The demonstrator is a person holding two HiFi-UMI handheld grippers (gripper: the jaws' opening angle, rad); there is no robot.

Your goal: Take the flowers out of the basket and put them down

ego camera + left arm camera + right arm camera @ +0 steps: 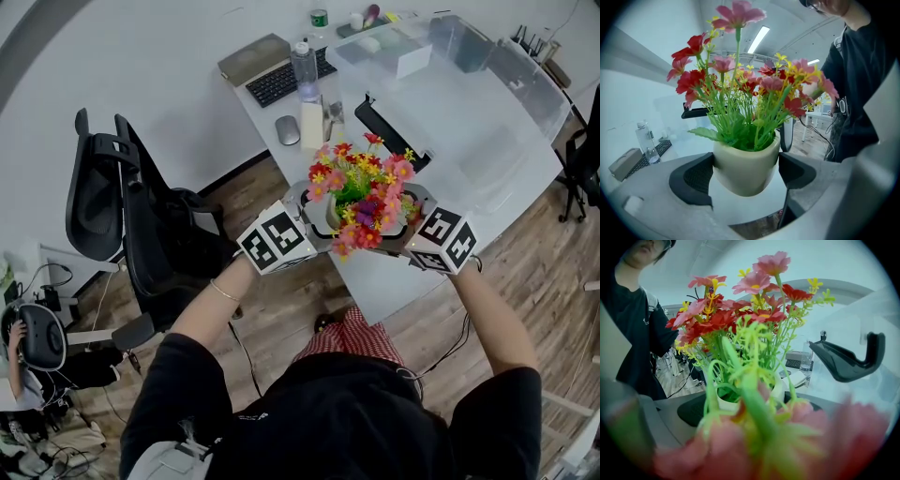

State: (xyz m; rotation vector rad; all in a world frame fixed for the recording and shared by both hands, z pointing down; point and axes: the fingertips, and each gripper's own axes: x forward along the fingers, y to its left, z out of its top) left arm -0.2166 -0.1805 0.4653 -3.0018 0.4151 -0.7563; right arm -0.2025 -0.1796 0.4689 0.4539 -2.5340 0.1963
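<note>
A white pot of red, pink and yellow artificial flowers (361,187) hangs over the near edge of the white desk (469,131), between both grippers. My left gripper (309,208) comes in from the left. In the left gripper view its black pads (693,178) press both sides of the pot (746,168), so this gripper (745,171) is shut on it. My right gripper (412,214) comes in from the right. In the right gripper view blurred blossoms (754,437) cover much of the jaws, and the pot (729,401) sits tightly between its pads (691,411). No basket is in view.
On the desk behind the flowers lie a black hook-shaped holder (389,131), a mouse (288,129), a keyboard (281,82), a water bottle (304,70) and a clear plastic box (469,47). A black office chair (131,216) stands to the left on the wooden floor.
</note>
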